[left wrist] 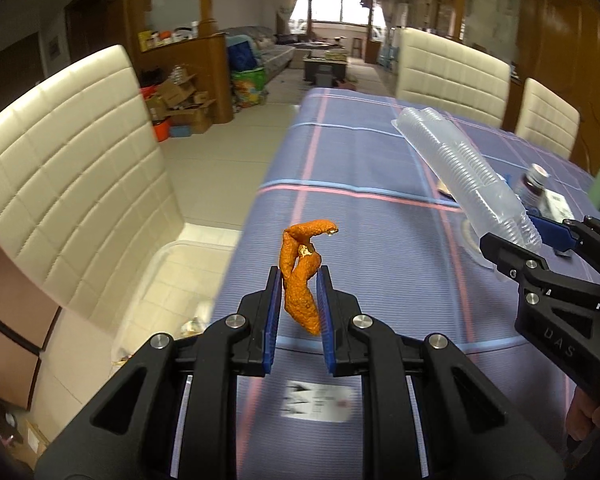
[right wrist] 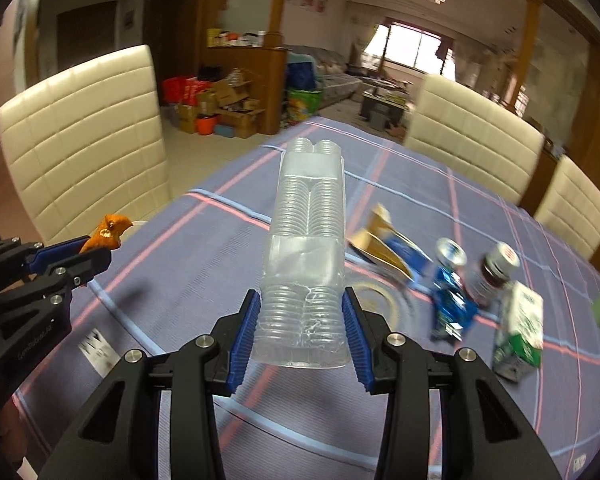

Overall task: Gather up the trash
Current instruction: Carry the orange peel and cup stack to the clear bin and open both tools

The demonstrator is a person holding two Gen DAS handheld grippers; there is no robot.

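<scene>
Trash lifted in both grippers above the blue checked tablecloth (left wrist: 380,168).

On my left, the left gripper (left wrist: 299,292) pinches a curled orange peel (left wrist: 300,264) mid-strip; I judge it light, limp and tear-prone. To the right, my right gripper (right wrist: 300,320) squeezes the near end of a clear ribbed plastic tray (right wrist: 306,256), which looks featherweight, slick and crushable, so I'd grip gently.

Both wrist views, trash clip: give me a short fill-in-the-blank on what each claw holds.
1. The left claw is shut on a strip of ____ peel.
2. The right claw grips a clear ____ tray.
3. The blue crushed can lies on the ____.

Missing: orange; plastic; tablecloth
</scene>
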